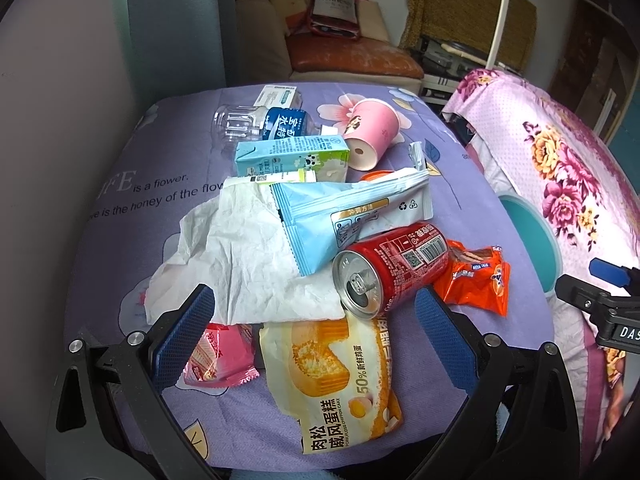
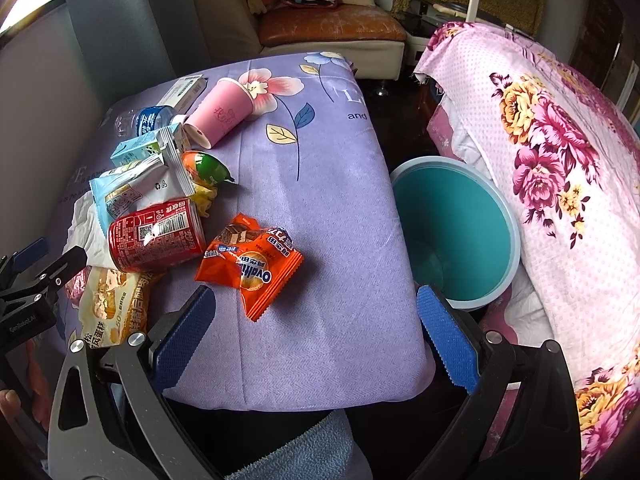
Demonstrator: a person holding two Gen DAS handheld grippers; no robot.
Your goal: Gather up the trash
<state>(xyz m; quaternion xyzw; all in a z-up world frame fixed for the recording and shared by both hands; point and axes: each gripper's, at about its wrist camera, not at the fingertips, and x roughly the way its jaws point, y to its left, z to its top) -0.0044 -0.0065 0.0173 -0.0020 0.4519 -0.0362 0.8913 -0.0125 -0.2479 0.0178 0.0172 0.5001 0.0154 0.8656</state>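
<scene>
Teal bin (image 2: 456,232) just ahead-right of right gripper (image 2: 316,336), nothing visible inside. Right jaws apart, holding nothing; orange wrapper (image 2: 250,266) lies just ahead between the fingers. Left gripper (image 1: 316,338) spread wide, empty; red can (image 1: 394,268) on its side and white tissue (image 1: 240,256) straight ahead, cake wrapper (image 1: 332,376) beneath.

My left gripper (image 1: 314,334), black angular frame, silver screw heads behind each finger, blue textured pads (image 1: 185,340), my right gripper (image 2: 316,334) alike, white lettering on its housing.
</scene>
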